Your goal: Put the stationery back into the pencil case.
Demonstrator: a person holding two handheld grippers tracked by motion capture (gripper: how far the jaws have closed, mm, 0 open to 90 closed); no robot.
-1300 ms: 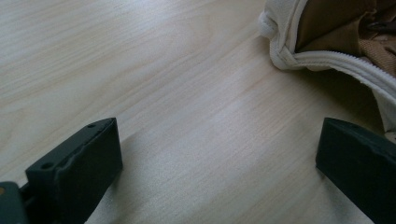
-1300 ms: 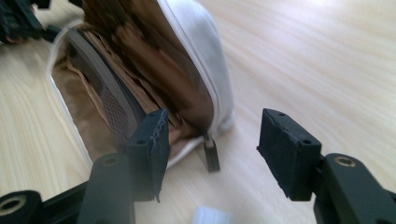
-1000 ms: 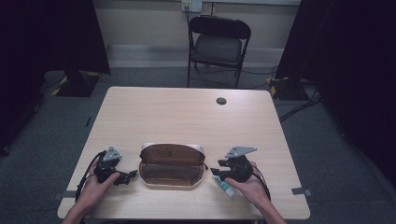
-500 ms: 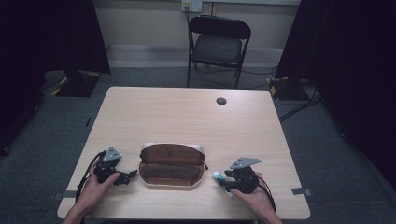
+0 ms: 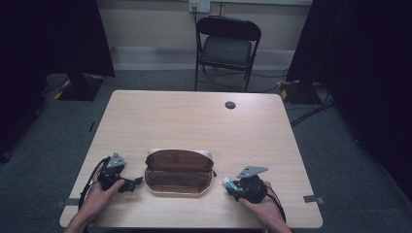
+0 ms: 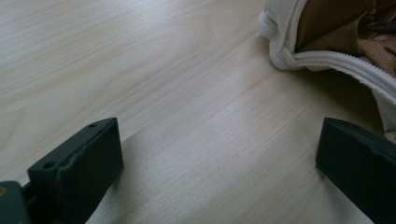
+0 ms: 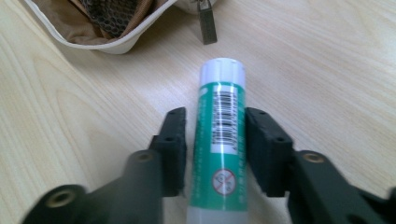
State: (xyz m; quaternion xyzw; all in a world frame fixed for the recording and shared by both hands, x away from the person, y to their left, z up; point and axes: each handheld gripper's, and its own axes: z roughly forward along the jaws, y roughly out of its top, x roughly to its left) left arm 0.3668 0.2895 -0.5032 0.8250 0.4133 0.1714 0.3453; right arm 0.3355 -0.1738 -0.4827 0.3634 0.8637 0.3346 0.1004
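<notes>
Table [image 5: 194, 121]: pale wood, seen from above, with a small dark disc [image 5: 230, 105] near its far edge. Behind it stands a black folding chair [image 5: 227, 48].

Case [image 5: 180, 171]: a brown, white-edged zip case lying open near the front edge, midway between the two grippers. In the left gripper view its white corner [image 6: 327, 42] lies ahead and to the right of the jaws; in the right gripper view its rim [image 7: 112, 42] and a metal zip pull [image 7: 207, 21] lie just beyond the tube's cap.

Left gripper [image 5: 133, 182]: held in the person's left hand [image 5: 97, 199], just left of the case. Its jaws stand wide apart over bare wood, with nothing between them; the right-hand jaw is near the case but apart from it.

Right gripper [image 5: 233, 187]: held in the right hand [image 5: 265, 208], right of the case. Its jaws have just been closing and now sit against both sides of the tube, gripping it about mid-length.

Tube [image 7: 219, 140]: a green-and-white stick with a barcode and a white cap, lying on the table between the right jaws, cap end [image 5: 226, 182] pointing toward the case and near its right end, not touching it.
</notes>
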